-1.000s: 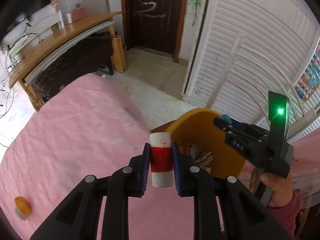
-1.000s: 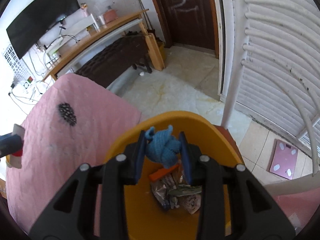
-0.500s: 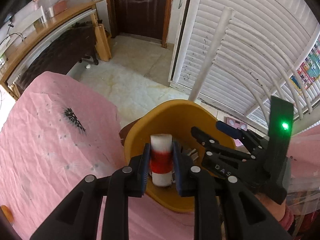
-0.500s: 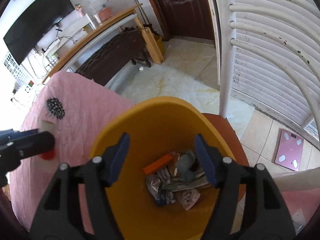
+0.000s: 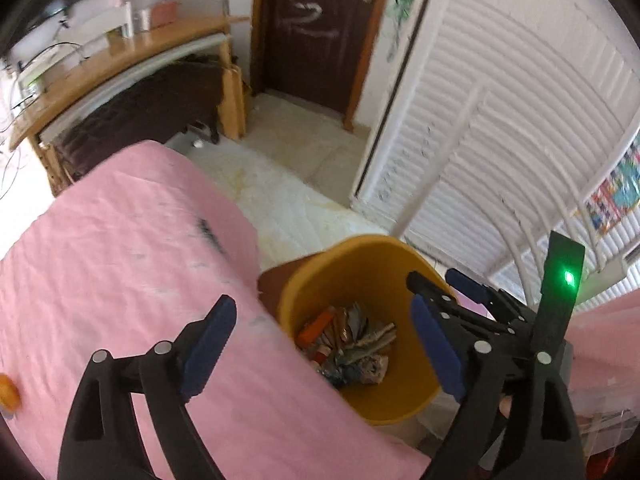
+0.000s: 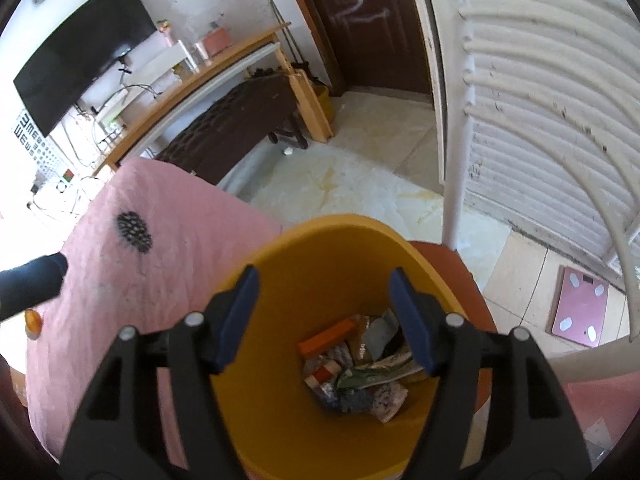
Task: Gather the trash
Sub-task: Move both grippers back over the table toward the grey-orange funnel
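Observation:
The yellow bin [image 5: 362, 242] [image 6: 332, 222] stands beside the pink bed with a heap of wrappers and scraps [image 5: 348, 344] [image 6: 356, 368] at its bottom. A red and white piece [image 6: 320, 374] lies in that heap. My left gripper [image 5: 320, 320] hangs over the bin's near edge and the bed; its jaws are opening wide with nothing between them. My right gripper [image 6: 324, 280] [image 5: 432, 276] is open above the bin's mouth, holding nothing. A black finger of the left gripper [image 6: 32, 288] shows at the left edge of the right wrist view.
The pink bed cover [image 5: 120, 260] carries a black spiky item [image 6: 134, 232] and a small orange thing [image 5: 8, 396] [image 6: 33, 320]. A white slatted frame [image 6: 452, 160] rises right behind the bin. A pink scale [image 6: 580, 308] lies on the tiled floor.
The left gripper carried a red and white roll over the bin, then opened; the roll has left its jaws. The right gripper opened and let go of a blue knitted lump.

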